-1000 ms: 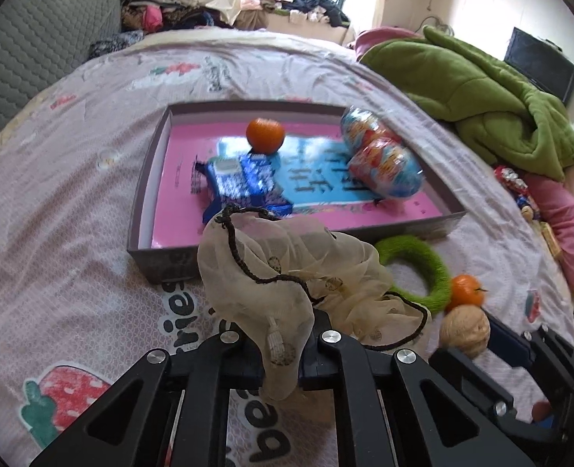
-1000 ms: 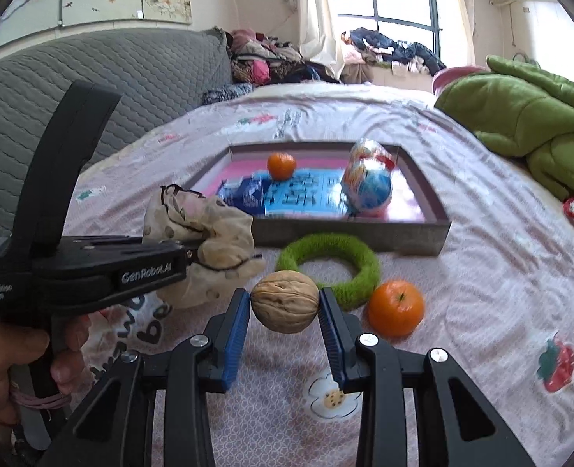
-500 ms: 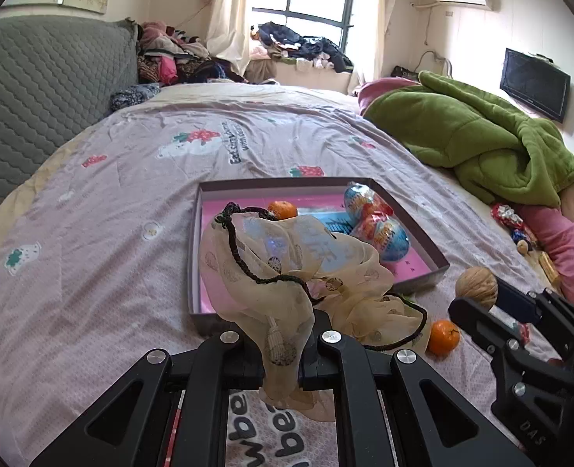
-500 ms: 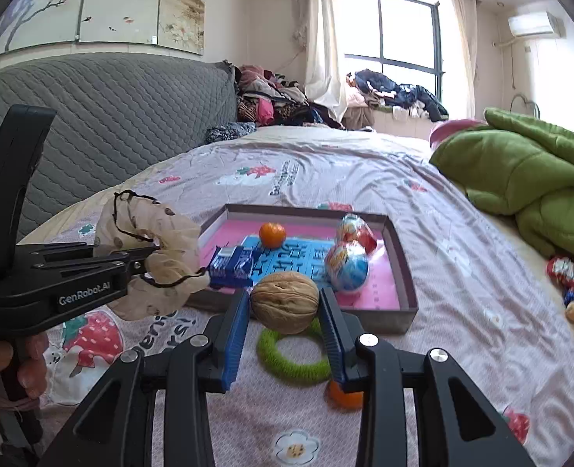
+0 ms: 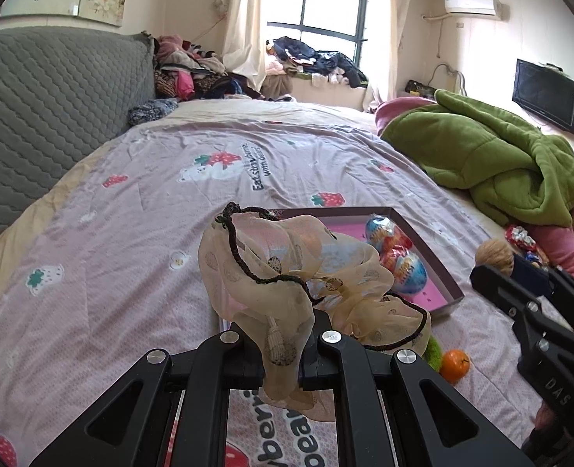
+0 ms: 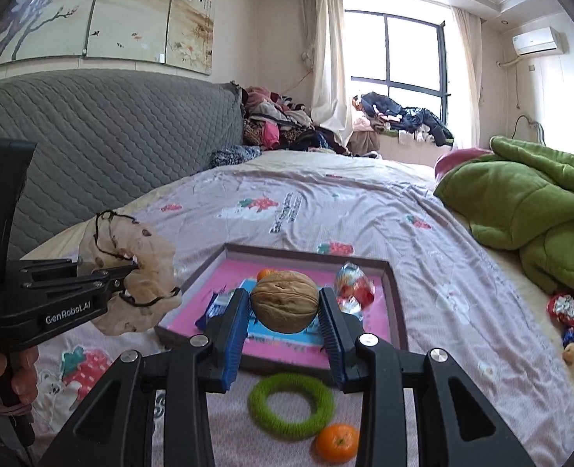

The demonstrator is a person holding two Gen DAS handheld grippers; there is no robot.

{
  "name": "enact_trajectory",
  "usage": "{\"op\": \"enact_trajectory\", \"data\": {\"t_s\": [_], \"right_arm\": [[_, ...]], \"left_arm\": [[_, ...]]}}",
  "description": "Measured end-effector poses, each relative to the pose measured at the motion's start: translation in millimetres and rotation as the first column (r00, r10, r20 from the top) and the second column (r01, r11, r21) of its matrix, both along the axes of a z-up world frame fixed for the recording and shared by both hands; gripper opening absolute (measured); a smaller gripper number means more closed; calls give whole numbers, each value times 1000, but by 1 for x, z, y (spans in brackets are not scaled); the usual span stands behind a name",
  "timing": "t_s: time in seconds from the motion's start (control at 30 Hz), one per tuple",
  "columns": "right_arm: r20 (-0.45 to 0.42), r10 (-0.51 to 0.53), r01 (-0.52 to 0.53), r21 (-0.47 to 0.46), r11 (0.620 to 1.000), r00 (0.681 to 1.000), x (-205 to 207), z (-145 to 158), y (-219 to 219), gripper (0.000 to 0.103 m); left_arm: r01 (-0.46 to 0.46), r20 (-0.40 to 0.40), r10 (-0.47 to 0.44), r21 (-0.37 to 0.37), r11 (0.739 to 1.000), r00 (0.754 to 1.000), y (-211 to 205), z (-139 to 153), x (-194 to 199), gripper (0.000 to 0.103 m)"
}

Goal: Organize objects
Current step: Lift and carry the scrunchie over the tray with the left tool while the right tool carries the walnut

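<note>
My left gripper (image 5: 281, 344) is shut on a beige sheer scrunchie with a black cord (image 5: 287, 272), held above the bed; it also shows in the right wrist view (image 6: 131, 280). My right gripper (image 6: 285, 311) is shut on a walnut (image 6: 285, 301), held above the near edge of the box; the walnut also shows in the left wrist view (image 5: 495, 257). The shallow box with a pink floor (image 6: 398, 311) holds a small orange (image 6: 266, 273), a blue snack packet (image 6: 219, 307), a blue card and foil-wrapped eggs (image 6: 355, 286).
A green fuzzy ring (image 6: 291, 404) and a second orange (image 6: 335, 441) lie on the sheet in front of the box. A green blanket (image 6: 540, 210) is heaped at the right, wrapped sweets (image 6: 567, 311) beside it. A grey padded headboard (image 6: 92, 148) runs along the left.
Both grippers have risen higher above the bed with their loads, so the box and the ring now look farther below. The holds are unchanged.
</note>
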State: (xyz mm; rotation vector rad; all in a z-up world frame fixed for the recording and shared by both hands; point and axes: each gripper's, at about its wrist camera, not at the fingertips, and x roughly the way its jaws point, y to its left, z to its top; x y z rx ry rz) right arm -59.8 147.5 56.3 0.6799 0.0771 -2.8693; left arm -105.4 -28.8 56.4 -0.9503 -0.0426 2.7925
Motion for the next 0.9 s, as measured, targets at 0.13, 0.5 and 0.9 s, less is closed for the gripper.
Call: {"op": "enact_trajectory", "data": {"t_s": [0.13,0.5,0.9], "right_arm": [[-20,5,-5,0,1000,1000,-8,9,2,37],[-67,31,-28,41,999,997,-32,21,2,37],[-5,81,-81,47,996,997,-63,-1,6,37]], "left_arm": [[-9,-5,9,-7,1000,1000,-1,3,-6,10],[-36,-28,35,-35,999,999,-5,16,-28,10],[-59,18,60,-70,996,998,7,-10,-69,11]]}}
